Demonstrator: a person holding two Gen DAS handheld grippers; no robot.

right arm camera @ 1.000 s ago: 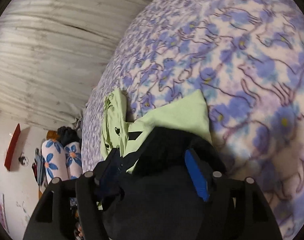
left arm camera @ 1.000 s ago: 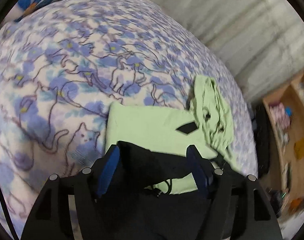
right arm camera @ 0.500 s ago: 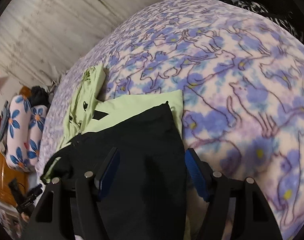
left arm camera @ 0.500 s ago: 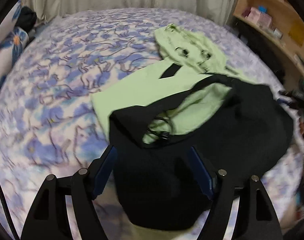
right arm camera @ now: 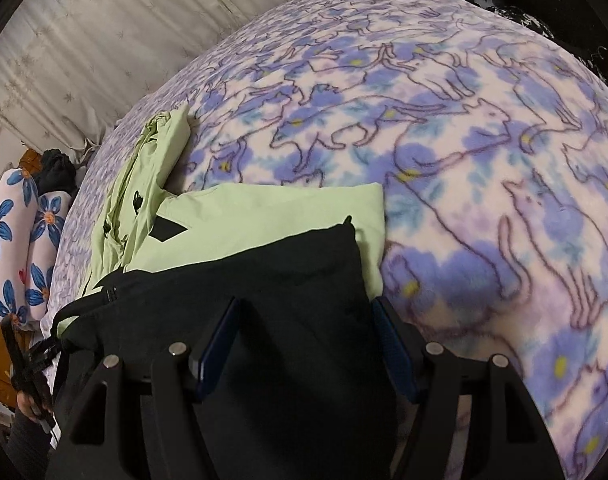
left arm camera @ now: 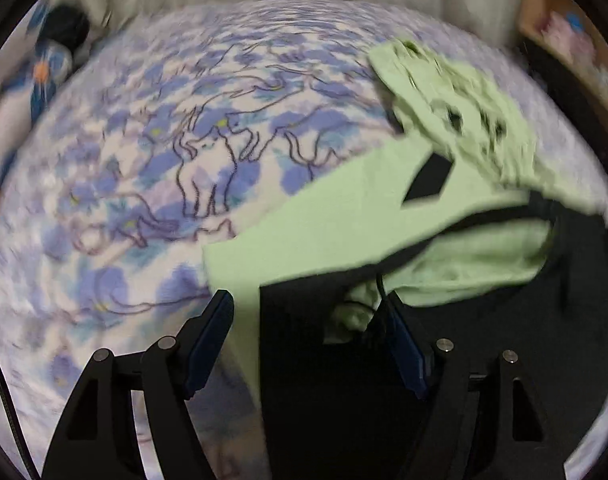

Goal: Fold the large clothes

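In the left wrist view, a pillow with blue flower print (left arm camera: pixel 44 80) lies at the far left edge of the bed. A fleece blanket printed with purple flowers and cat outlines (left arm camera: pixel 152 152) covers the bed. The left gripper (left arm camera: pixel 308 312) has its jaws spread, nothing between the blue pads; black fabric passes beneath them. The black and light-green hooded jacket (left arm camera: pixel 344 224) lies flat on the blanket at near right. Its long axis runs from the near black panel to the far-right green hood.

In the right wrist view, the same pillow (right arm camera: pixel 20 240) sits far left. The jacket (right arm camera: pixel 264 224) points its hood to the far left, black panel nearest. The right gripper (right arm camera: pixel 304 320) is released, its pads straddling the black panel without pinching it. The blanket (right arm camera: pixel 484 160) fills the right.
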